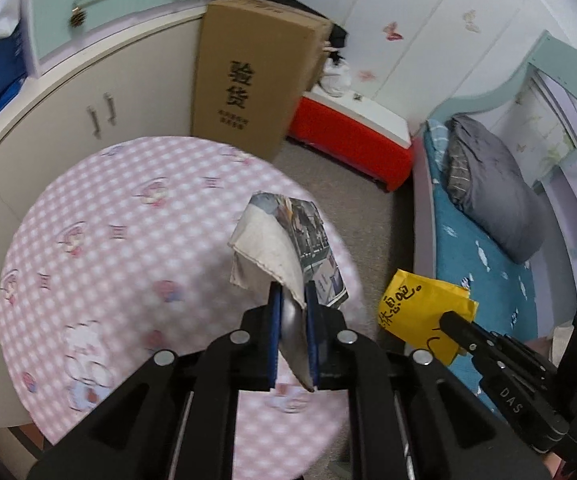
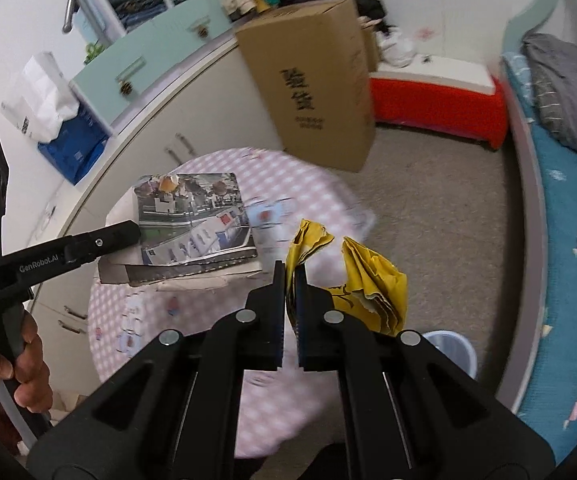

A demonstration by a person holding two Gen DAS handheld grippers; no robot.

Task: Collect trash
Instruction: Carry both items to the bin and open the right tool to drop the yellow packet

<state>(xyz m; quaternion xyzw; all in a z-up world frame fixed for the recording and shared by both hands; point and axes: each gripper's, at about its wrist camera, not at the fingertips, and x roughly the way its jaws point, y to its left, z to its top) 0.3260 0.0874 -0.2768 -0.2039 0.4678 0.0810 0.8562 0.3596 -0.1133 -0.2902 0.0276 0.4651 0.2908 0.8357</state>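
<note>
My left gripper (image 1: 293, 294) is shut on a folded printed paper, a magazine-like sheet (image 1: 288, 240), and holds it above the right edge of the round pink checked table (image 1: 108, 240). In the right wrist view the same paper (image 2: 196, 220) hangs from the left gripper's fingers (image 2: 120, 234). My right gripper (image 2: 290, 280) is shut on a crumpled yellow paper (image 2: 368, 280) with black writing, held above the table's edge and the floor. That yellow paper (image 1: 420, 308) also shows in the left wrist view, at the right gripper's fingers (image 1: 454, 322).
A light blue waste bin (image 2: 452, 348) stands on the floor below the yellow paper. A tall cardboard box (image 1: 248, 80) stands behind the table, a red and white chest (image 1: 352, 136) beyond it. A bed (image 1: 488, 260) lies on the right, white cabinets (image 1: 68, 120) on the left.
</note>
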